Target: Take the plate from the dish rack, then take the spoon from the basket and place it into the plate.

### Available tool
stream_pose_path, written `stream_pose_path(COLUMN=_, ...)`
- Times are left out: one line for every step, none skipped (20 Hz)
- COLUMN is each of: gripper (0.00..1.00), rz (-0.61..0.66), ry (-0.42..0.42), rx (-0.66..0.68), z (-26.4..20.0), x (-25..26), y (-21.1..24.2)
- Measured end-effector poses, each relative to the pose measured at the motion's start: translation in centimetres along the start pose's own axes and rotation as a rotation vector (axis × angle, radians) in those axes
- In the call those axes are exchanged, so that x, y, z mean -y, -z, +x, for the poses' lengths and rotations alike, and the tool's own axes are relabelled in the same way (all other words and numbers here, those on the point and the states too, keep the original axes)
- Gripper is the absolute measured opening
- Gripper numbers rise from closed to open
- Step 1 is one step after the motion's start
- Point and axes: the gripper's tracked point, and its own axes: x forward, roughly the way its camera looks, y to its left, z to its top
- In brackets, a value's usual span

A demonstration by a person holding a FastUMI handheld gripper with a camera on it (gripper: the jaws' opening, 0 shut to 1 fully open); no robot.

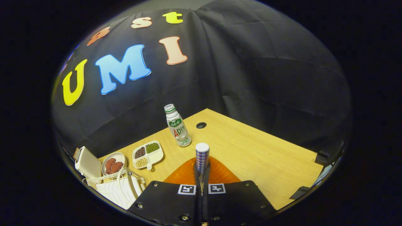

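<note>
So the spoon [202,157] is clamped upright between the gripper [202,175] fingers, checked handle end poking up, and it's hanging right over the orange plate [220,174] on the wooden table [267,150]. Looks like only the drop is left. Risk: the grip sits low on a thin handle, so it could twist or bounce off the plate. 1 drink bottle [176,125] stands just beyond, white basket [116,188] off left.
</note>
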Motion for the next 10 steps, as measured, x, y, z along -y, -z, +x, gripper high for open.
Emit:
stream_pose_path(gripper=0.00, rz=-0.015, ry=-0.001, rx=0.020, z=-1.0, x=-0.4, y=-0.8)
stream_pose_path(gripper=0.00, rz=-0.028, ry=-0.005, rx=0.038, z=-1.9, x=-0.8, y=-1.5)
stream_pose_path(gripper=0.00, rz=-0.045, ry=-0.004, rx=0.059, z=-3.2, x=-1.2, y=-2.2)
stream_pose_path(gripper=0.00, rz=-0.067, ry=-0.004, rx=0.074, z=-4.1, x=-1.5, y=-2.6)
stream_pose_path(gripper=0.00, rz=-0.087, ry=-0.013, rx=0.089, z=-5.4, x=-2.2, y=-3.1)
stream_pose_path(gripper=0.00, rz=-0.108, ry=-0.018, rx=0.104, z=-6.6, x=-2.8, y=-3.5)
stream_pose_path(gripper=0.00, rz=-0.134, ry=-0.028, rx=0.118, z=-7.6, x=-3.4, y=-3.8)
stream_pose_path(gripper=0.00, rz=-0.155, ry=-0.041, rx=0.131, z=-8.9, x=-4.1, y=-3.9)
stream_pose_path(gripper=0.00, rz=-0.169, ry=-0.061, rx=0.138, z=-10.1, x=-5.1, y=-3.8)
stream_pose_path(gripper=0.00, rz=-0.180, ry=-0.079, rx=0.143, z=-11.2, x=-6.0, y=-3.6)
